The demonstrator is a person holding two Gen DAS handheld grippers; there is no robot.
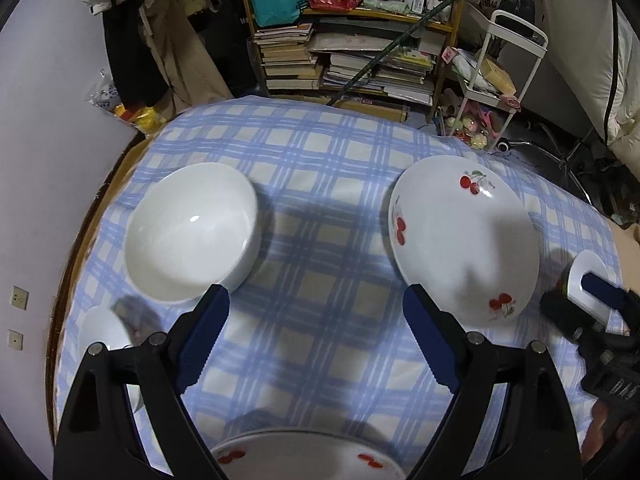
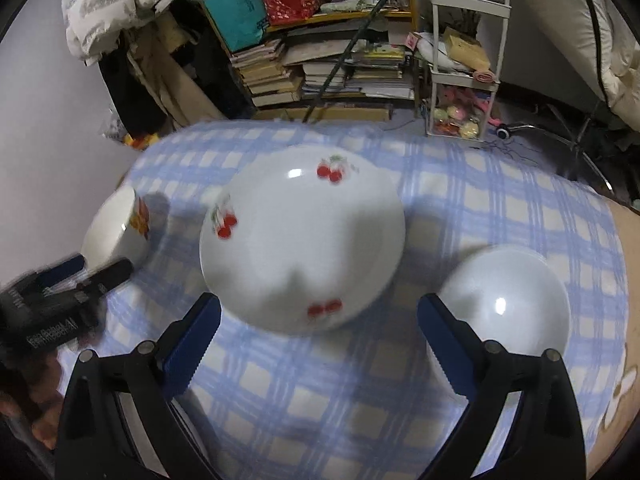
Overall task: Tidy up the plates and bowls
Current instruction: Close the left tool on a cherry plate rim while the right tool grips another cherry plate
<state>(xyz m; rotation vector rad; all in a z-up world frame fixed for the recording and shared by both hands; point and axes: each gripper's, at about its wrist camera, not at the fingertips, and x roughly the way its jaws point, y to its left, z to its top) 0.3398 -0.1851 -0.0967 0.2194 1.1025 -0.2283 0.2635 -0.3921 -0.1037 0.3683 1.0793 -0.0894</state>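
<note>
Both tilted steeply down over the surface — left gripper and right gripper released, nothing grasped; bare cloth between plate and bowl.

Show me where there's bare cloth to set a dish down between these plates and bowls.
The widest bare cloth lies in the middle, between the plain white bowl and the cherry plate. Another strip runs along the far edge behind both. It is crowded near the left tool: a second cherry plate sits just below it and a small bowl beside it.
</note>
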